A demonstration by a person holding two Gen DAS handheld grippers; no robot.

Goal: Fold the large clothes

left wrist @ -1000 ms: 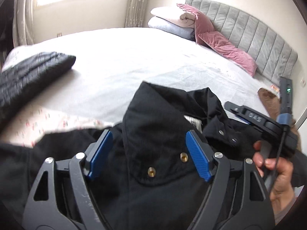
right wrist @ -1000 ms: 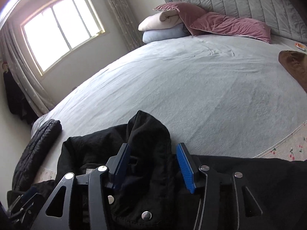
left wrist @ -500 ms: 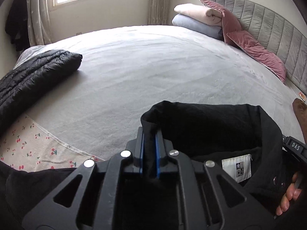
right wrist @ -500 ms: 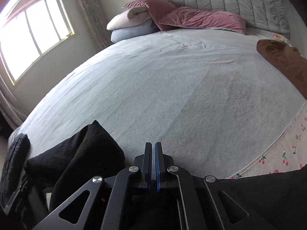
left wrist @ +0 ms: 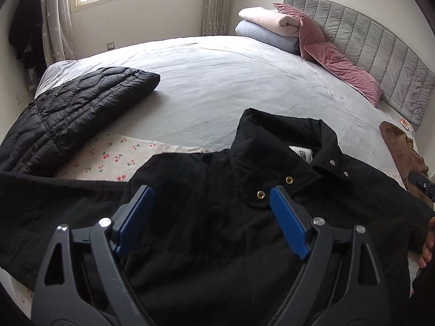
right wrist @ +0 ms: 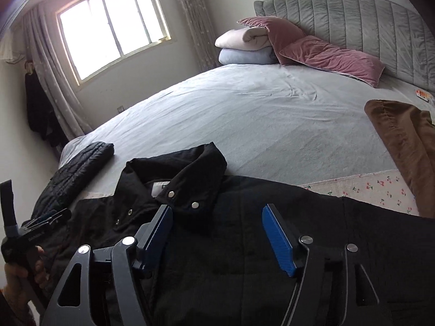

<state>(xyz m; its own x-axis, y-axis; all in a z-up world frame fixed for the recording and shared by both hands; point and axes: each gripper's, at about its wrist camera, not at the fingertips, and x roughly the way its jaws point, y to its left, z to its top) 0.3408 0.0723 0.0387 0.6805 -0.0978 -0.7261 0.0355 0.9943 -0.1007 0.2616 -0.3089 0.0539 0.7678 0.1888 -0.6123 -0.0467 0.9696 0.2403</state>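
Observation:
A black jacket with snap buttons lies spread at the near edge of the bed, collar pointing away from me. It also shows in the right wrist view. My left gripper is open just above the jacket's left chest, holding nothing. My right gripper is open just above the jacket's right chest, right of the collar, holding nothing.
A folded black quilted jacket lies at the bed's left. A brown garment lies at the right. Pink pillows and folded blankets sit by the grey headboard. Grey bed sheet stretches beyond the jacket.
Both grippers were shut on the jacket near its collar half a second ago. Now both are open and the jacket lies flat on the bed.

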